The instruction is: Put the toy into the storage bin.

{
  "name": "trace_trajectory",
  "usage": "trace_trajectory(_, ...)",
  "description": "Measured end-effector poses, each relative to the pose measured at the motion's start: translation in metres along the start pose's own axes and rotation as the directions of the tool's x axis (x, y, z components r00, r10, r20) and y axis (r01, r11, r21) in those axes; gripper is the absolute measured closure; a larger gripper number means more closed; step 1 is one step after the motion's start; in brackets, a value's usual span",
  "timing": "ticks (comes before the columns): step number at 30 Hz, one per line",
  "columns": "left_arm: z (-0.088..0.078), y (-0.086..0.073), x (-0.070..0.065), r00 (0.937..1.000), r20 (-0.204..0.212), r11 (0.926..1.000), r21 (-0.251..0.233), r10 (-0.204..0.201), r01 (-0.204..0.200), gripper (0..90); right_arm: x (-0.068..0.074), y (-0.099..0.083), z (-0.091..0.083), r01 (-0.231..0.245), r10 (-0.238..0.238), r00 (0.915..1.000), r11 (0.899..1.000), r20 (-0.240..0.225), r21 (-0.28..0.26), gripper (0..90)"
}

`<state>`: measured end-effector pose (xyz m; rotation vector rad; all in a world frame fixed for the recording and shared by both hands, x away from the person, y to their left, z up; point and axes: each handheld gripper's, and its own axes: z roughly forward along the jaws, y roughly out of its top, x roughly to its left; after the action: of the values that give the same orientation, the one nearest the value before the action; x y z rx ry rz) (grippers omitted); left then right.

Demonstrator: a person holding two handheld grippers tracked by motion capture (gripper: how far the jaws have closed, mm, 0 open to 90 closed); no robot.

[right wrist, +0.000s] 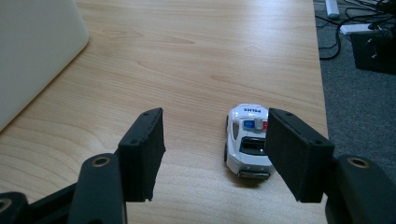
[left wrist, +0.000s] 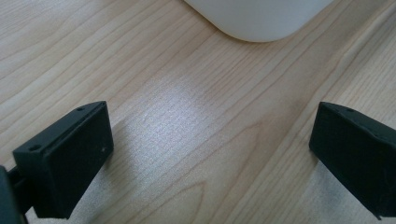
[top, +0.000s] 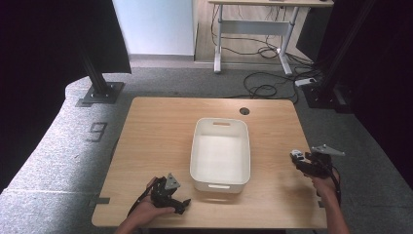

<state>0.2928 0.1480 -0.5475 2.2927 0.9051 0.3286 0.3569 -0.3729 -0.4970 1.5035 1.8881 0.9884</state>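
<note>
Where the wooden table (top: 160,126) runs out on the person's right, the toy police car (right wrist: 246,140) stands on it close to that edge, with grey carpet just beyond and a broad stretch of bare wood between the car and the white plastic bin (top: 220,153) at the table's middle. Its long axis runs away from the right gripper's camera and a little leftward, bonnet pointing away, rear bumper toward the lens. "POLICE" reads across the bonnet above a blue and red light bar on the roof. The right gripper (right wrist: 212,156) has its jaws spread wide; the car stands between them, close against the right-hand jaw, and whether it touches that jaw cannot be told. Near the table's front edge, the left gripper (left wrist: 212,154) is low over bare wood with jaws spread and nothing between them, a rounded corner of the bin just ahead.
</note>
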Motion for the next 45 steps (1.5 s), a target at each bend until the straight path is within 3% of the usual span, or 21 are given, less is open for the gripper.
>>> trace_trajectory(9,0.0,0.0,0.0,1.0,0.0,1.0,0.0,0.0,0.0,0.0,-0.006,-0.002,0.001,-0.011,0.011,0.9998,1.0,0.014,0.008,37.2)
trace_trajectory(29,0.0,0.0,0.0,1.0,0.0,1.0,-0.001,0.0,0.0,0.0,-0.009,-0.005,0.005,0.013,-0.014,0.999,0.999,0.043,0.032,35.0)
trace_trajectory(36,0.0,0.0,0.0,1.0,-0.002,1.0,0.0,-0.001,0.001,0.0,-0.015,-0.005,0.005,-0.035,0.034,0.9983,0.999,0.047,0.023,34.6)
trace_trajectory(45,0.0,0.0,-0.001,1.0,-0.003,1.0,-0.001,-0.003,0.003,0.0,-0.018,-0.005,0.01,-0.029,0.026,0.9972,0.999,0.07,0.034,32.7)
